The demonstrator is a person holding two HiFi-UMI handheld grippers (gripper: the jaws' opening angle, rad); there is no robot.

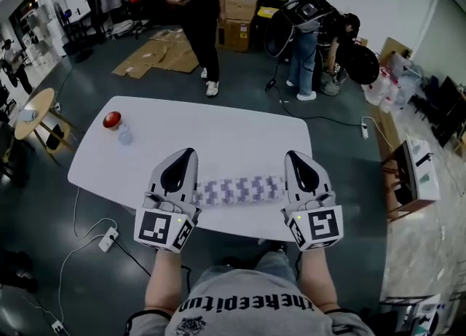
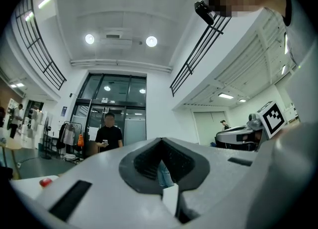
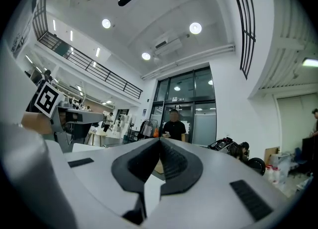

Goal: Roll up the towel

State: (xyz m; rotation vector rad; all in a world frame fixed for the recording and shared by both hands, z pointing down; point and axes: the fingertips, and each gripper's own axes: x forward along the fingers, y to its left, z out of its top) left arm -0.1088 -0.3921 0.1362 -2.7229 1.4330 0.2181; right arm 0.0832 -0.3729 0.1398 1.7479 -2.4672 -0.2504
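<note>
The towel [image 1: 237, 190], white with purple checks, lies as a roll across the near part of the white table [image 1: 218, 127]. My left gripper [image 1: 183, 155] hovers over the roll's left end and my right gripper [image 1: 295, 157] over its right end, both lifted and pointing away from me. In the left gripper view the left gripper [image 2: 160, 141] has its jaws shut with nothing between them, and only the room shows ahead. The right gripper [image 3: 160, 141] in its own view is likewise shut and empty. Neither gripper view shows the towel.
A red round object [image 1: 111, 119] and a small clear cup [image 1: 124, 135] sit at the table's far left corner. A person in black [image 1: 200, 14] stands beyond the table near flattened cardboard [image 1: 156, 54]. A power strip [image 1: 108, 238] and cables lie on the floor at left.
</note>
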